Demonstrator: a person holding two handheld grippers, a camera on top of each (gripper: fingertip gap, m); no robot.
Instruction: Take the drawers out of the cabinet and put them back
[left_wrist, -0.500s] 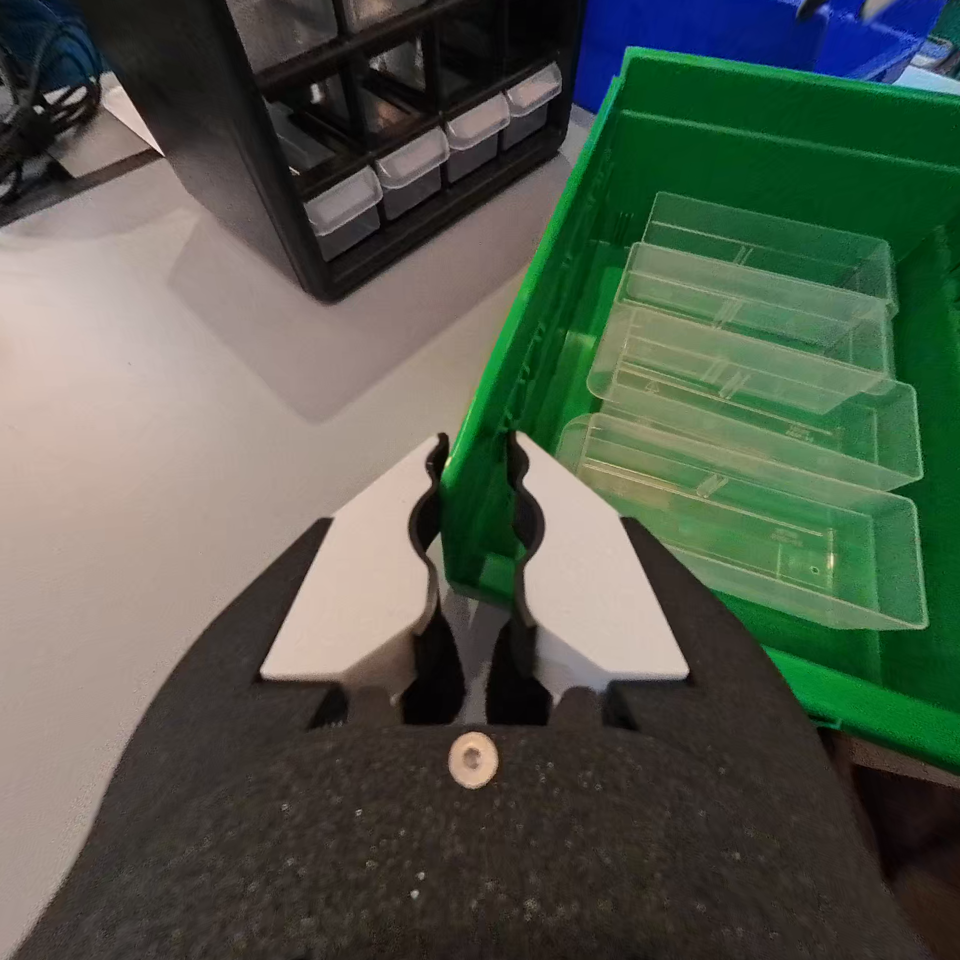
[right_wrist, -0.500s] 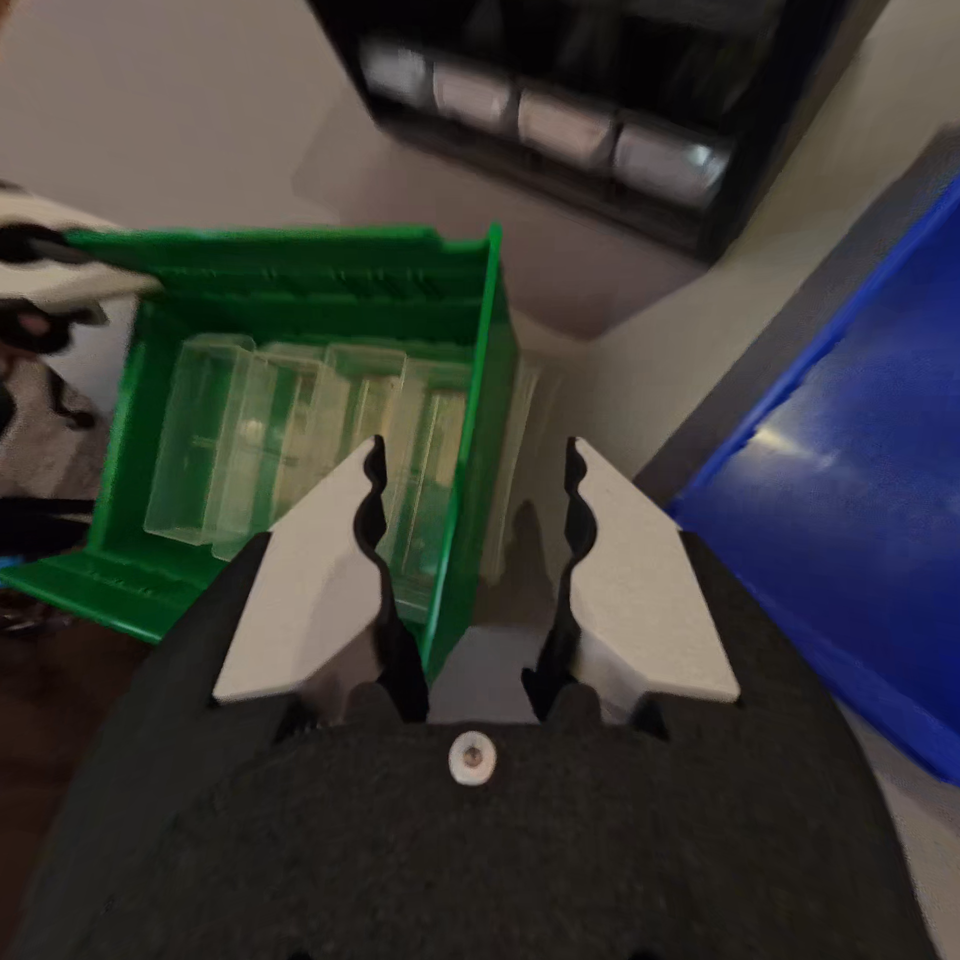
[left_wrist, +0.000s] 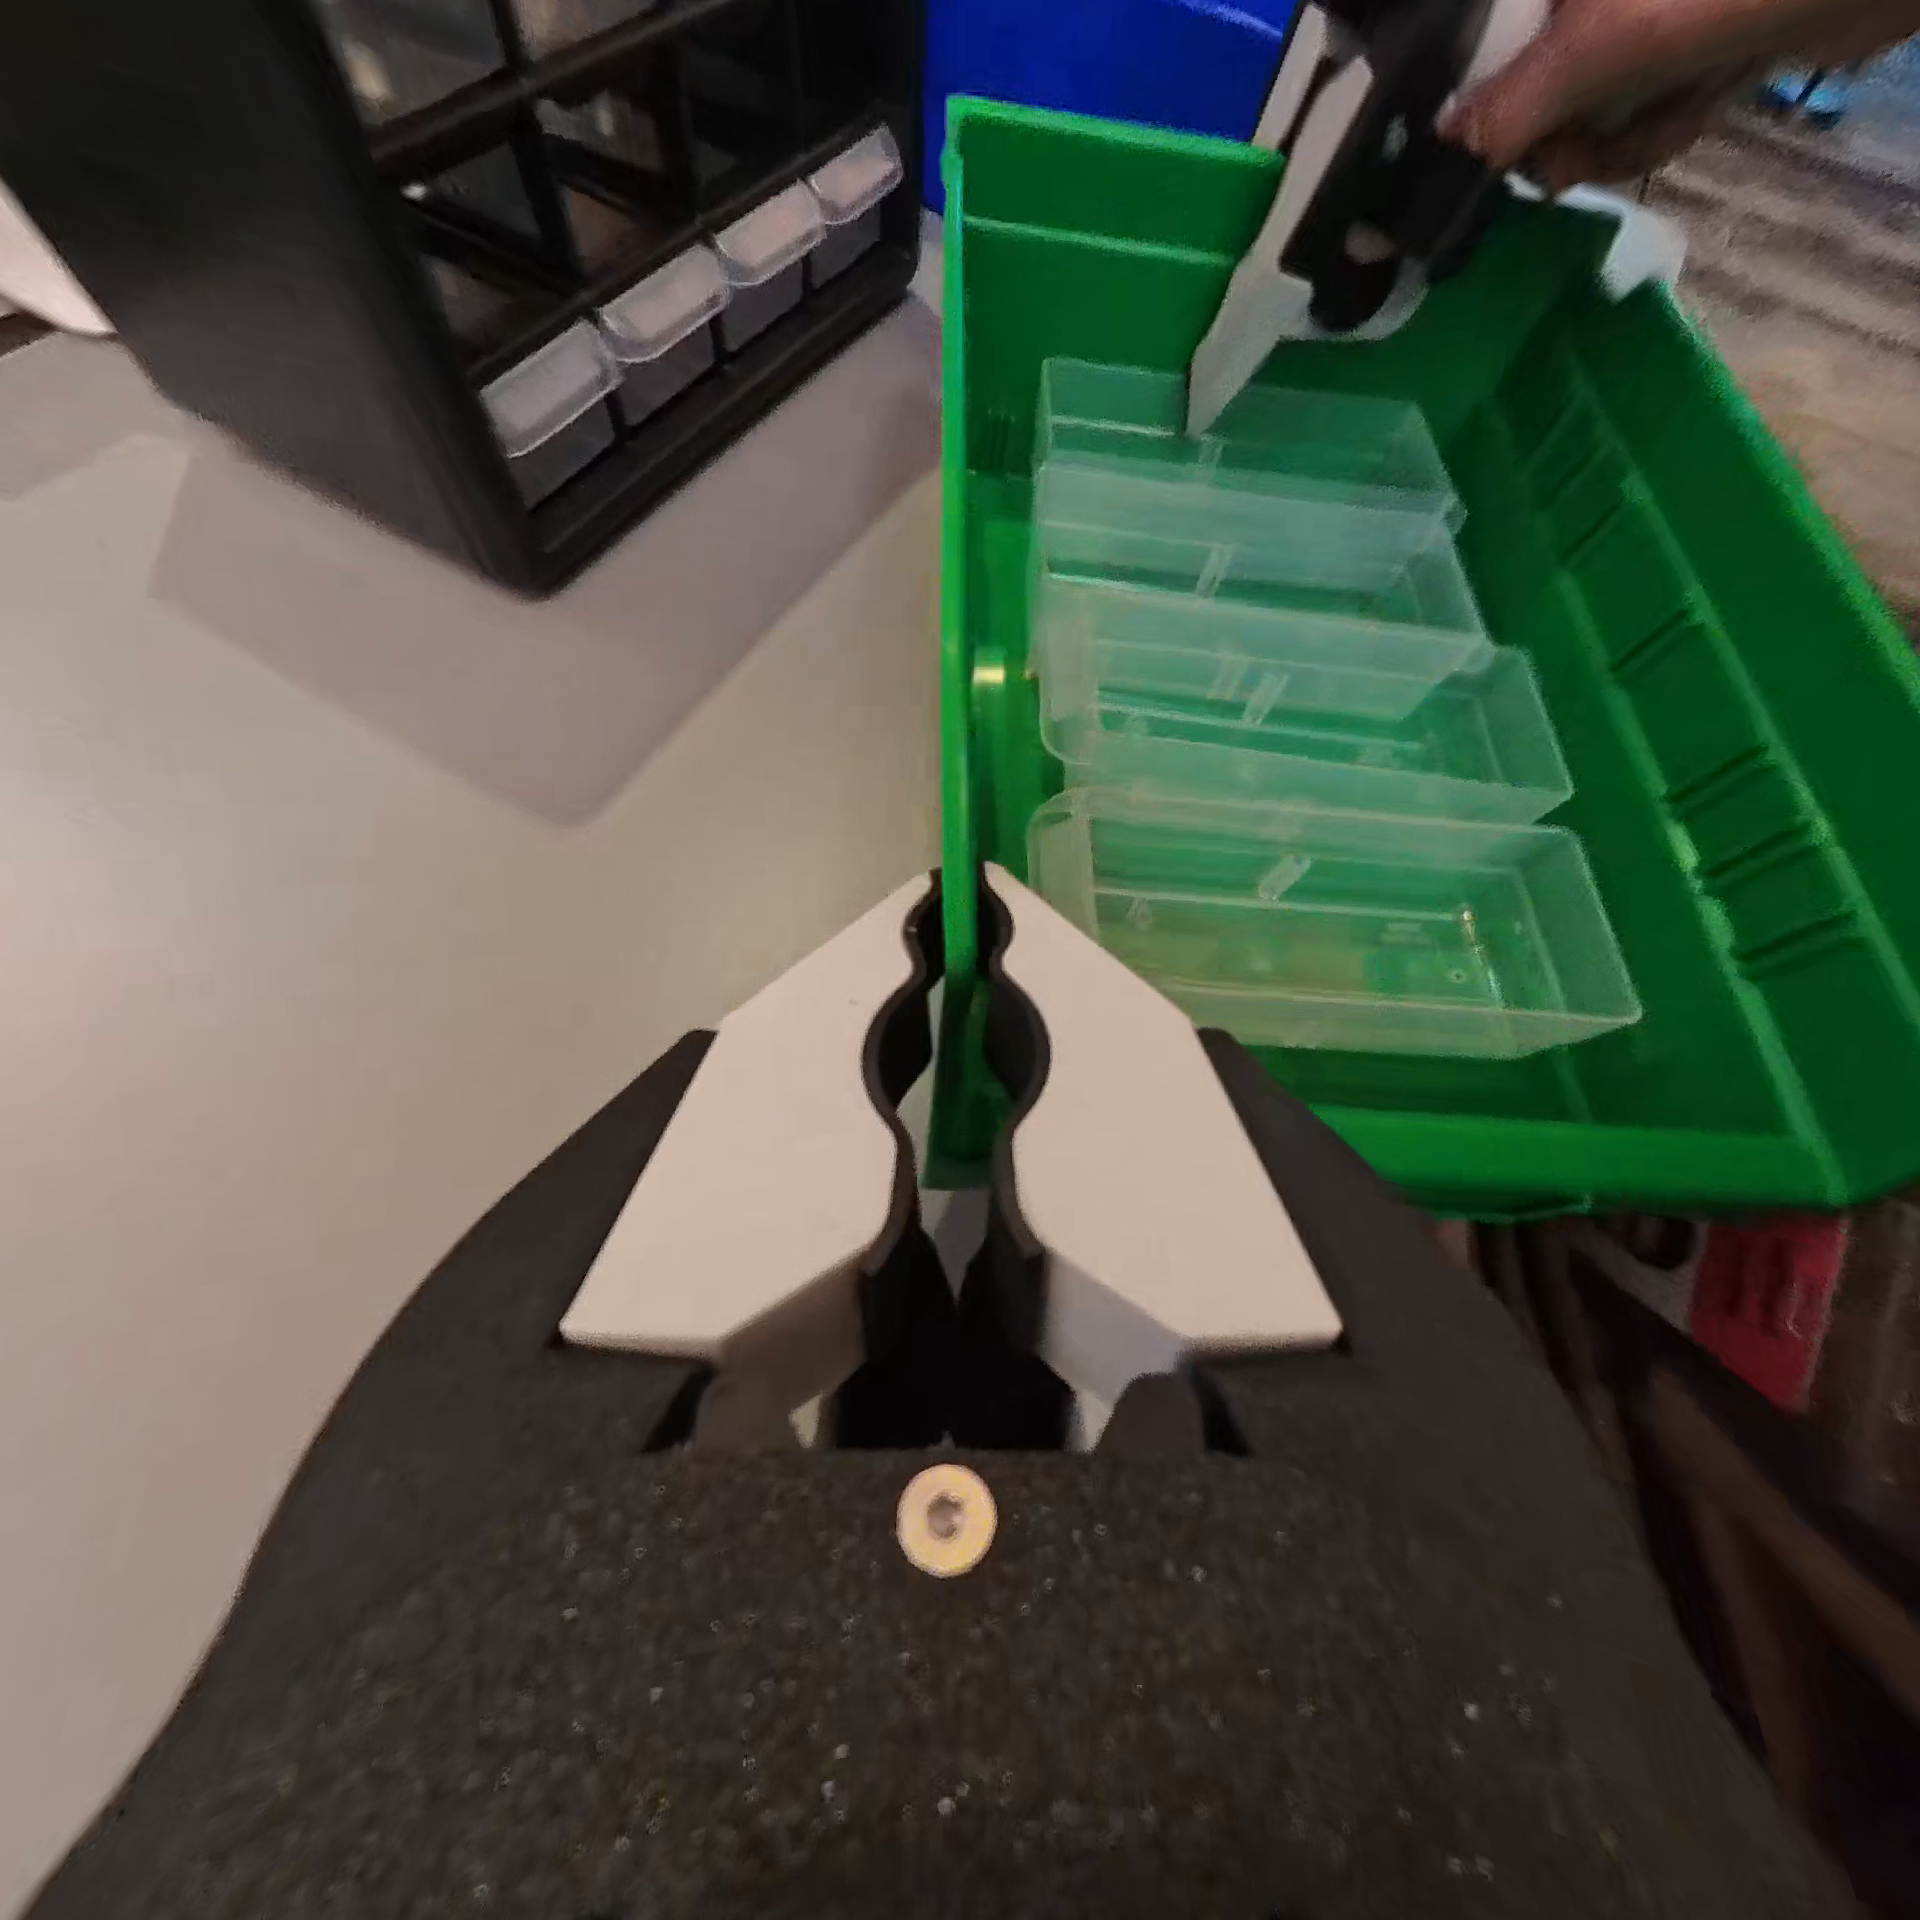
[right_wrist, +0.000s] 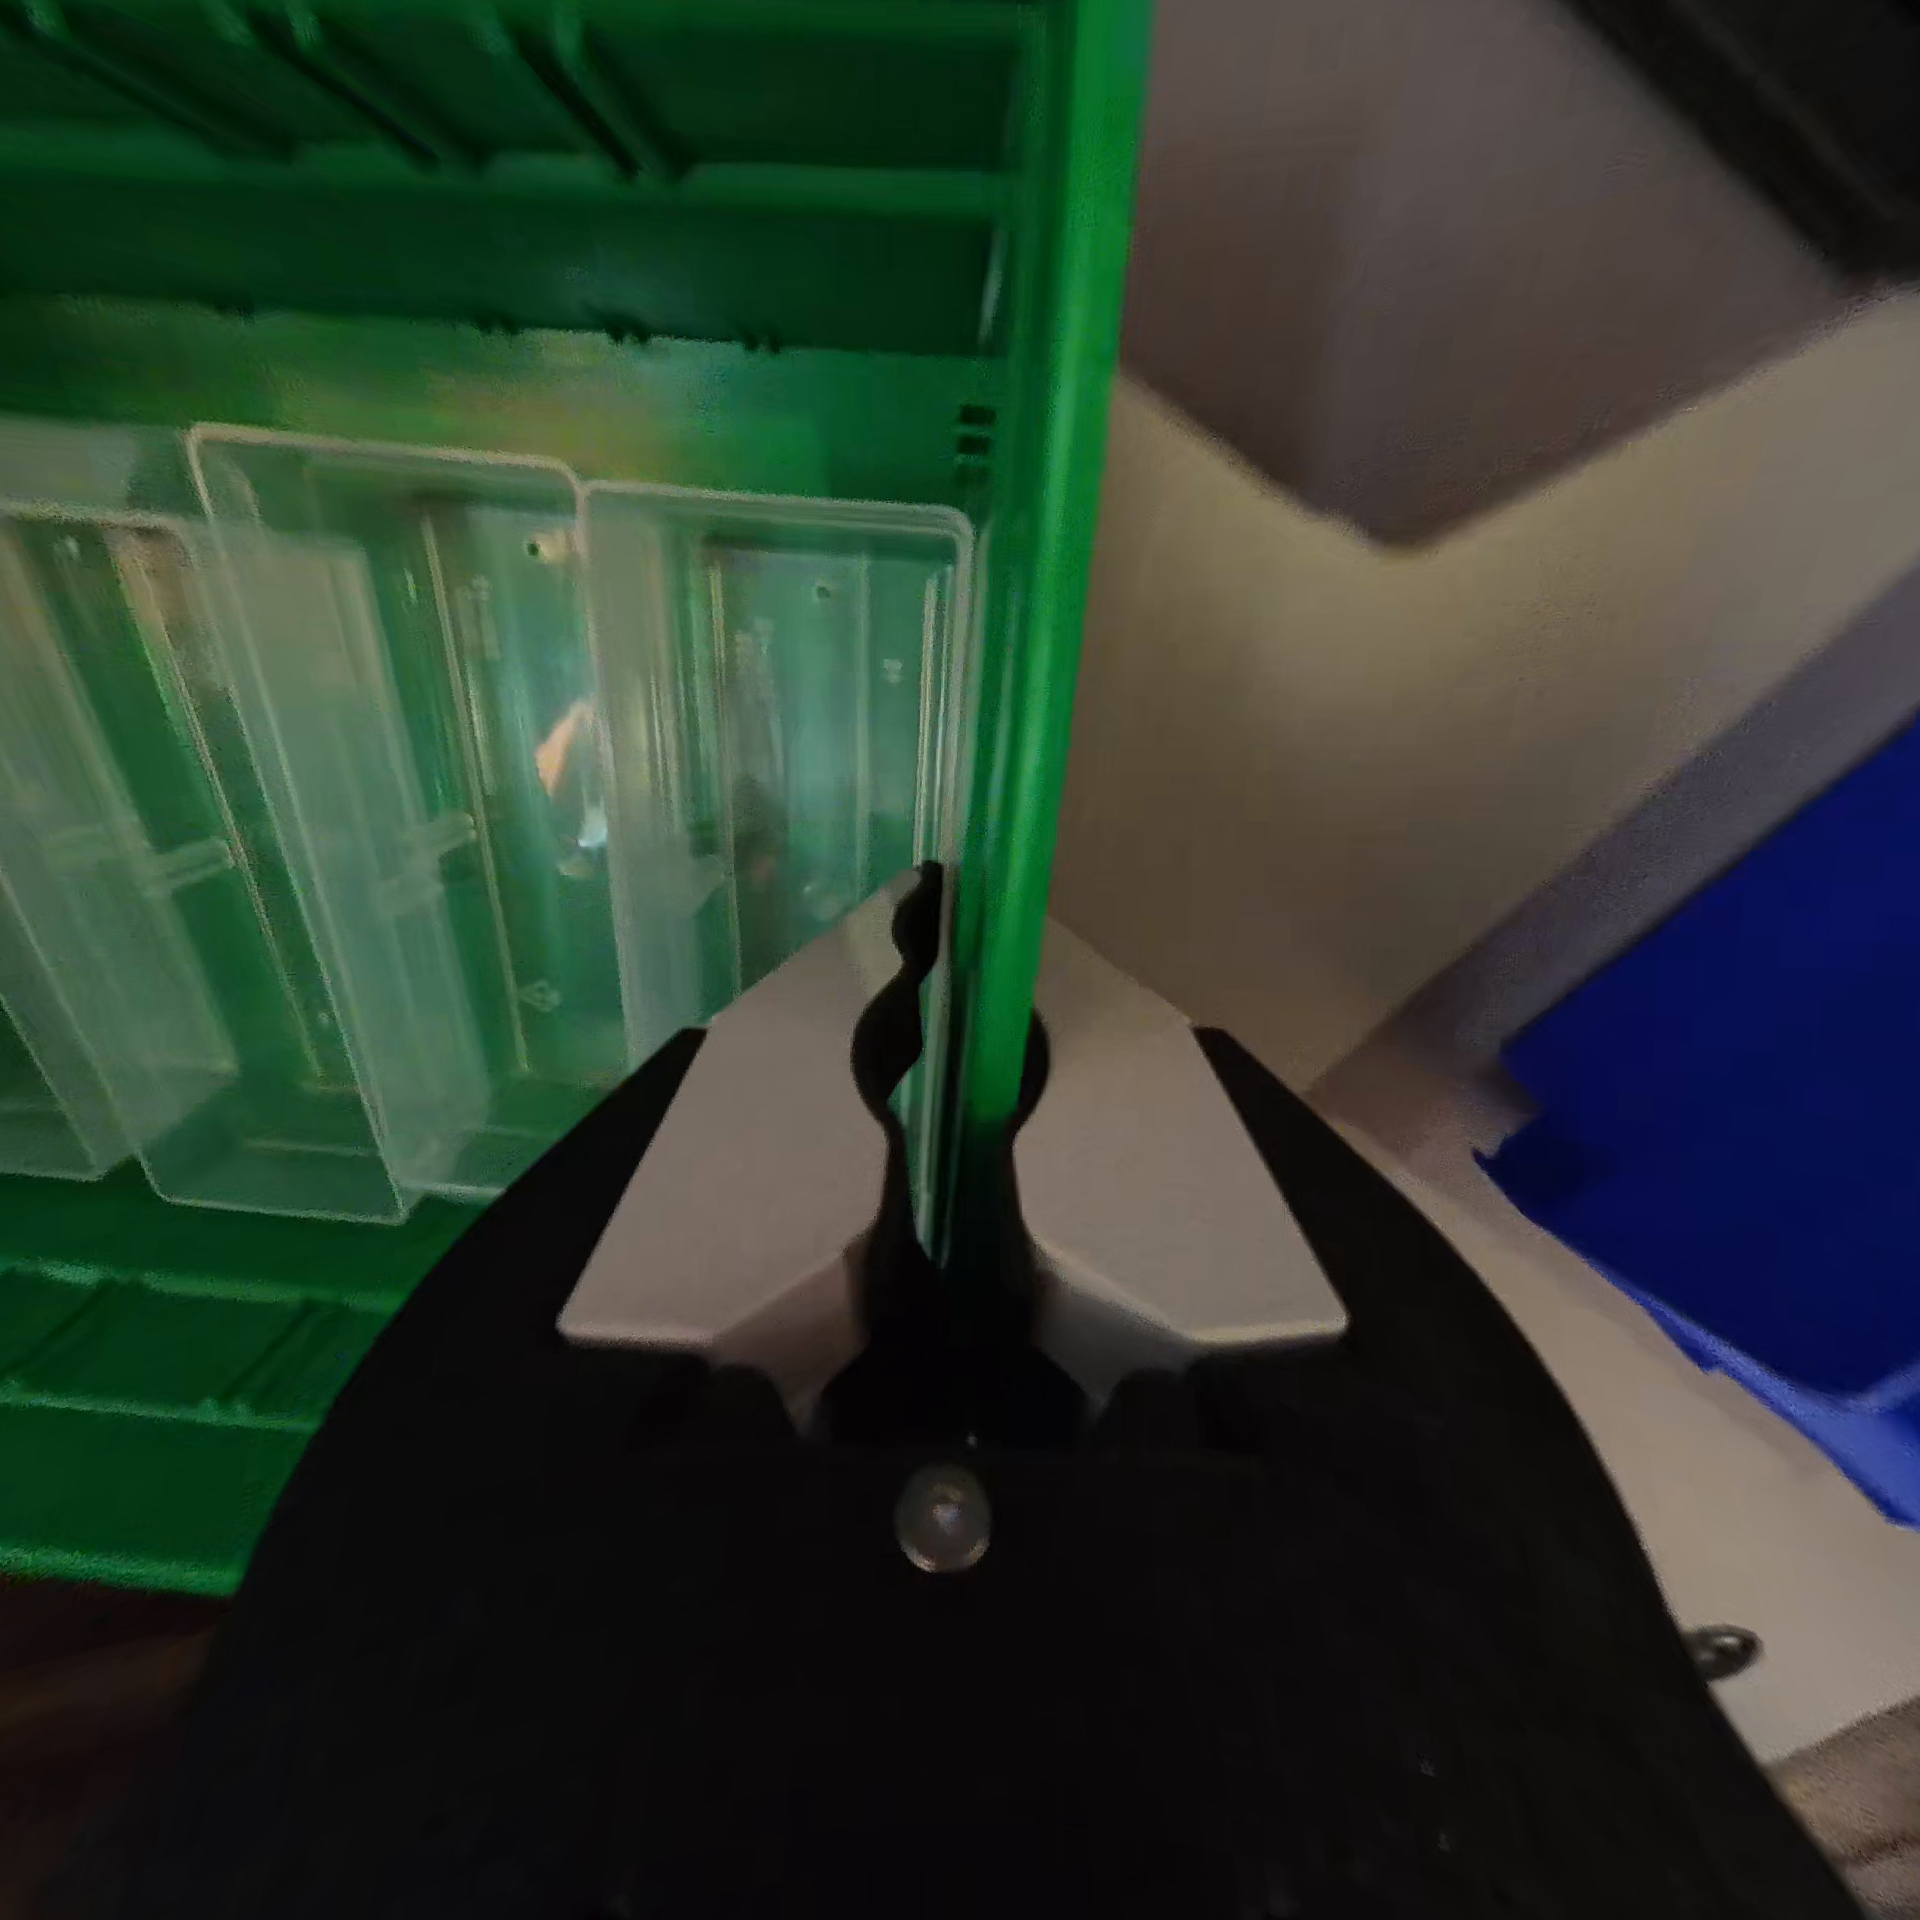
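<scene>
A green bin (left_wrist: 1662, 644) on the table holds several clear plastic drawers (left_wrist: 1299, 935) lying side by side. My left gripper (left_wrist: 961, 883) is shut on the bin's near left wall. My right gripper (right_wrist: 987, 904) is closed over the bin's far wall (right_wrist: 1070, 416), one finger inside beside a clear drawer (right_wrist: 779, 779) and one outside. It also shows in the left wrist view (left_wrist: 1247, 343), held by a hand (left_wrist: 1610, 83). The black cabinet (left_wrist: 260, 260) stands at the back left with its bottom row of drawers (left_wrist: 665, 312) in place; the slots above look empty.
A blue bin (right_wrist: 1714, 1091) sits right behind the green one, and it also shows in the left wrist view (left_wrist: 1091, 62). The pale table (left_wrist: 312, 935) spreads out to the left. The green bin's right part overhangs the table edge above dark clutter and something red (left_wrist: 1766, 1309).
My left gripper has closed on the bin wall. My right gripper has come down from above the bin and closed over its far wall. The bin has shifted in view.
</scene>
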